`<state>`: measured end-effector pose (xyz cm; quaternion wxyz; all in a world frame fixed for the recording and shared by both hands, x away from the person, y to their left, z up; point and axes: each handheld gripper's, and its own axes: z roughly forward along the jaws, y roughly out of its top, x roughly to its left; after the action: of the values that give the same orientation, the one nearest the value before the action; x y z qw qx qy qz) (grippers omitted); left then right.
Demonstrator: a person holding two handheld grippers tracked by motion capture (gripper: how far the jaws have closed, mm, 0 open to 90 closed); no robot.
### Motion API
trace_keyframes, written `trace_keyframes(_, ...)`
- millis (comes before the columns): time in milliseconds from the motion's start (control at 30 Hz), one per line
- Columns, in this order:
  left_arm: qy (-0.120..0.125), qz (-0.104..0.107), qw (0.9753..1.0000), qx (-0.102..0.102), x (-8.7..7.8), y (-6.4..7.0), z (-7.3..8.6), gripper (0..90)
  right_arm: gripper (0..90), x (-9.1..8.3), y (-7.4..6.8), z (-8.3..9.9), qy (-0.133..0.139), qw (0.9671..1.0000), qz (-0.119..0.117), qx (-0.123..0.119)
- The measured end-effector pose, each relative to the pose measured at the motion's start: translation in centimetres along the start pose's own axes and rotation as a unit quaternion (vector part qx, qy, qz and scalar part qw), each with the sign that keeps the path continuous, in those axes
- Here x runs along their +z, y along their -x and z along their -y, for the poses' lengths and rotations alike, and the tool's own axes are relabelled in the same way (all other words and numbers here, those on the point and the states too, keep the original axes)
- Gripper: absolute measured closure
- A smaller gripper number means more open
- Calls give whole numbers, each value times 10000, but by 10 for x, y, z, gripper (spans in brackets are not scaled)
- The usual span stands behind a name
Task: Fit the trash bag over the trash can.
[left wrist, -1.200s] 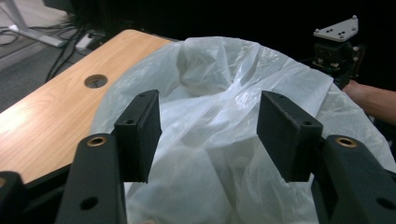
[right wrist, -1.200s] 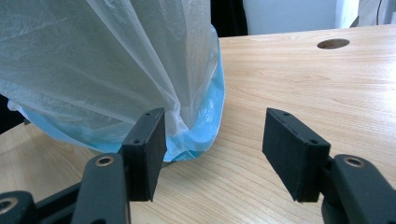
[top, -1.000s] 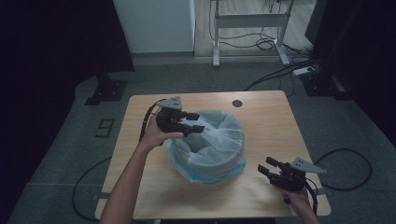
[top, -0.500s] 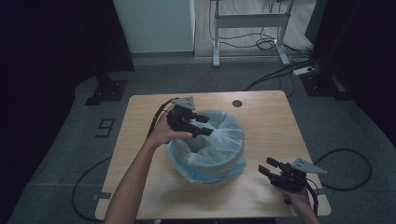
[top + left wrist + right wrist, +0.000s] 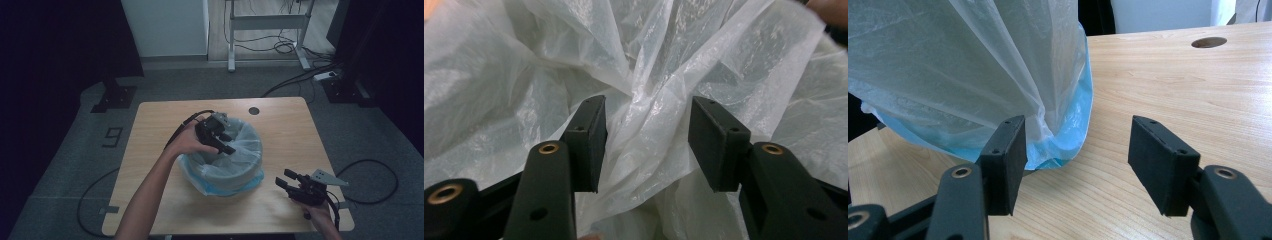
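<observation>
Two grippers, one engaged: the left gripper point(image 5: 220, 140) hangs over the bin's mouth at table centre, jaws parted astride a ridge of the white bag liner point(image 5: 649, 100) (nothing clamped yet). The right gripper point(image 5: 295, 185) rests well apart near the table's point(image 5: 280, 120) near-right corner, jaws wide, empty. Left is plainly nearer.

Bin liner point(image 5: 659, 75): translucent white, crinkled with pale grey folds, spread beyond and between the left jaws.
Liner edge point(image 5: 1068, 135): light blue band under the white film, just beyond the right gripper's left jaw.
Desk point(image 5: 1173, 80): pale wood with fine grain, one dark round hole point(image 5: 1209, 42) far beyond the right jaws.
Left gripper point(image 5: 646, 145): matte black with brass-coloured rivets.
Right gripper point(image 5: 1075, 160): matte black, same brass rivets.
Floor point(image 5: 65, 165): dark grey.
</observation>
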<state>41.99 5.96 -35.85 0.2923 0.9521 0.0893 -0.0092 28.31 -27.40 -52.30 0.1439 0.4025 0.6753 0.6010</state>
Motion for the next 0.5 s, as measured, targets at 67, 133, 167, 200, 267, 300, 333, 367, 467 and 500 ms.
trace_keyframes(67, -97, -22, 9999, 42, 2, 2, -2, 491, 397, 0, 0, 0, 4, 10000, -5, -1)
trace_keyframes(133, -135, -44, 9999, 53, 3, 2, -4, 490, 397, 0, 0, 0, 5, 10000, -7, -2)
trace_keyframes(167, -184, -49, 9998, 58, 3, 3, -5, 490, 397, 0, 0, 0, 3, 10000, -7, -2)
trace_keyframes(200, -218, -52, 9997, 57, 4, 3, -6, 489, 397, 0, 0, 0, -6, 10000, -6, 0)
trace_keyframes(267, -373, -74, 9992, 96, 7, 5, -8, 489, 397, 0, 0, 0, -6, 10000, -8, -4)
trace_keyframes(300, -463, -97, 9988, 129, 9, 6, -8, 488, 397, 0, 0, -1, -5, 10000, -10, -18)
trace_keyframes(333, -536, -116, 9984, 158, 11, 8, -9, 488, 397, 0, 0, -1, -8, 10000, -7, -18)
trace_keyframes(367, -600, -142, 9979, 188, 12, 9, -9, 487, 397, 0, 0, -1, -9, 10000, -6, -12)
trace_keyframes(467, -551, -153, 9982, 197, 11, 10, -9, 484, 397, 0, 0, 0, -13, 10000, 2, -20)
trace_keyframes(500, -510, -156, 9984, 189, 10, 10, -9, 480, 397, 0, 0, 0, -18, 10000, 6, -23)
